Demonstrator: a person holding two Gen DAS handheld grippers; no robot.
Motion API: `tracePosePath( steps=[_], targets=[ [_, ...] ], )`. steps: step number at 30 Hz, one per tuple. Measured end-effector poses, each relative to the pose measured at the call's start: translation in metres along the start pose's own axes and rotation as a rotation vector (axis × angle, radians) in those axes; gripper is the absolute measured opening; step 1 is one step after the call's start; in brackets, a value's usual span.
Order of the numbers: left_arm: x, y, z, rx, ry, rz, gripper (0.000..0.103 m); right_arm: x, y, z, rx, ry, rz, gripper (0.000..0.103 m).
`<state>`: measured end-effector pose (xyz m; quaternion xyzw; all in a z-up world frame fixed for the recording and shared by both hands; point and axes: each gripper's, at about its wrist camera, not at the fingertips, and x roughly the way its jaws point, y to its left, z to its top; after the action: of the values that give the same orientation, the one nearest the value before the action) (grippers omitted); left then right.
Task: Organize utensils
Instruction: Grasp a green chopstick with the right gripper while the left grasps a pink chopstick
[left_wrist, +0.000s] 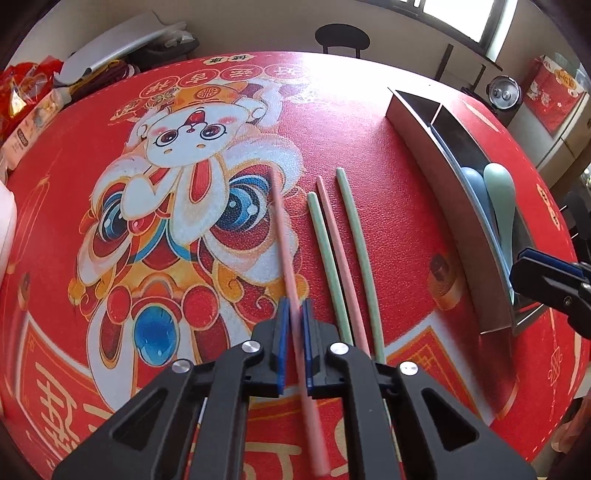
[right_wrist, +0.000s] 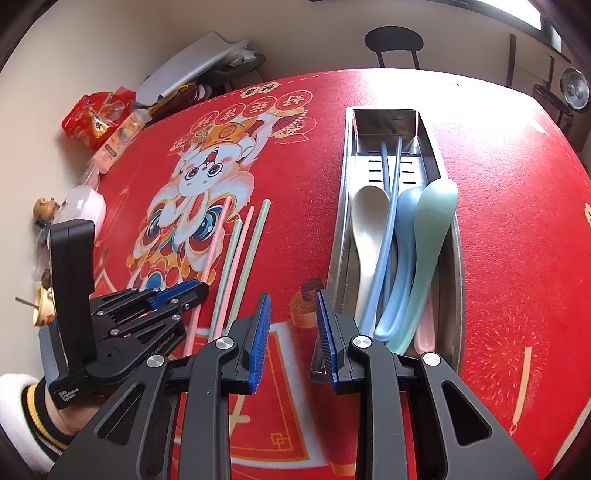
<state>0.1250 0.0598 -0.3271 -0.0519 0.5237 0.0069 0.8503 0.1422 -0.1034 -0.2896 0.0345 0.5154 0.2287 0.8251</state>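
Observation:
My left gripper (left_wrist: 294, 310) is shut on a pink chopstick (left_wrist: 286, 251) and holds it tilted above the red mat. Two green chopsticks (left_wrist: 328, 258) and another pink chopstick (left_wrist: 341, 266) lie side by side on the mat to its right. A steel utensil tray (right_wrist: 345, 221) lies on the right of the table, holding white, blue and green spoons (right_wrist: 430, 236), two blue chopsticks (right_wrist: 386, 206) and a pink spoon. My right gripper (right_wrist: 293, 317) is open and empty, just left of the tray's near end. The left gripper (right_wrist: 192, 291) shows in the right wrist view.
The red printed mat (left_wrist: 399, 229) covers the round table. Snack bags (right_wrist: 96, 118), a white container (right_wrist: 86, 206) and small figurines sit at the table's left edge. A black chair (right_wrist: 393, 40) stands behind the table.

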Motion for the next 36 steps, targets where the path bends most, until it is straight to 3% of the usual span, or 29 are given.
tracePosePath(
  steps=[16,25,36],
  targets=[
    [-0.017,0.067,-0.021,-0.154,-0.016,-0.013,0.006,0.061,0.053,0.013,-0.098,0.124,-0.033,0.026],
    [-0.021,0.081,-0.025,-0.164,-0.021,-0.036,0.006,0.086,0.065,0.011,-0.086,0.169,-0.101,0.02],
    [-0.021,0.087,-0.026,-0.167,-0.017,-0.073,0.006,0.087,0.068,0.003,-0.075,0.166,-0.16,0.014]
  ],
)
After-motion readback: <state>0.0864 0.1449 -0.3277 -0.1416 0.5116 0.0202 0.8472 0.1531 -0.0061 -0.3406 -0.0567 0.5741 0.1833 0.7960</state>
